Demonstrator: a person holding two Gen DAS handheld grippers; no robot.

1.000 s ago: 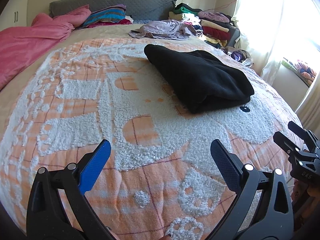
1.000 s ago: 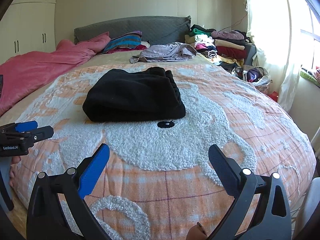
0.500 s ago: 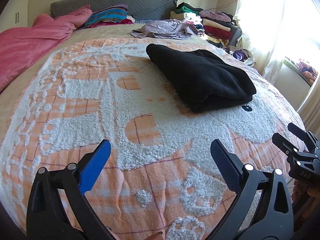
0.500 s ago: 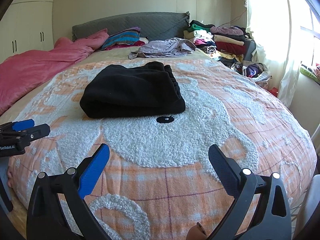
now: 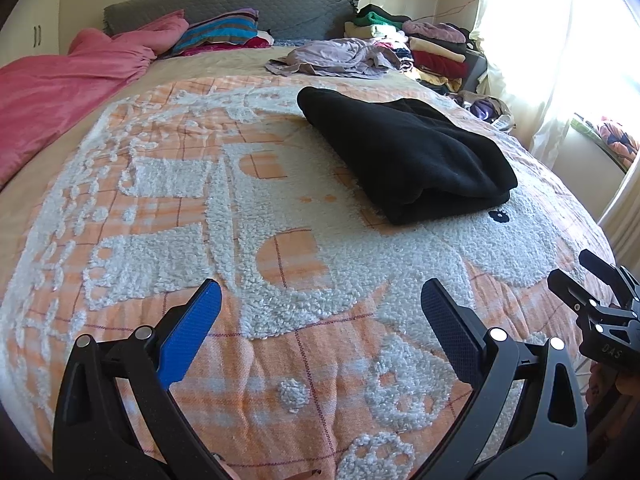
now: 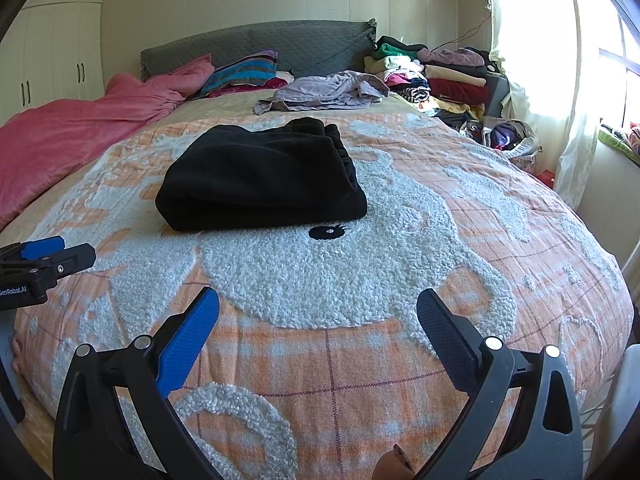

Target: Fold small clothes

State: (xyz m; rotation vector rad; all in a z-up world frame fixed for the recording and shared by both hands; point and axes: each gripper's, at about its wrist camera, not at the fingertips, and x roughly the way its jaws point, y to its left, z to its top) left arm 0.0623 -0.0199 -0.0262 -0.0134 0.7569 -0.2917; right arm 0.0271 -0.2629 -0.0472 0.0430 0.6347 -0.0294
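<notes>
A folded black garment (image 5: 408,156) lies on the orange and white bedspread (image 5: 280,256); it also shows in the right wrist view (image 6: 260,176). My left gripper (image 5: 320,308) is open and empty, over the bed's near end, well short of the garment. My right gripper (image 6: 318,316) is open and empty, also near the foot of the bed. The right gripper shows at the right edge of the left wrist view (image 5: 600,304). The left gripper shows at the left edge of the right wrist view (image 6: 36,264).
A crumpled lilac garment (image 6: 324,92) lies further up the bed. A stack of folded clothes (image 6: 432,76) sits at the far right by the headboard. A pink duvet (image 6: 72,136) covers the left side. A curtain and window are at right.
Both grippers have drifted slightly, so the view of the black garment shifts a little. Both stay open and empty. The garment has not moved.
</notes>
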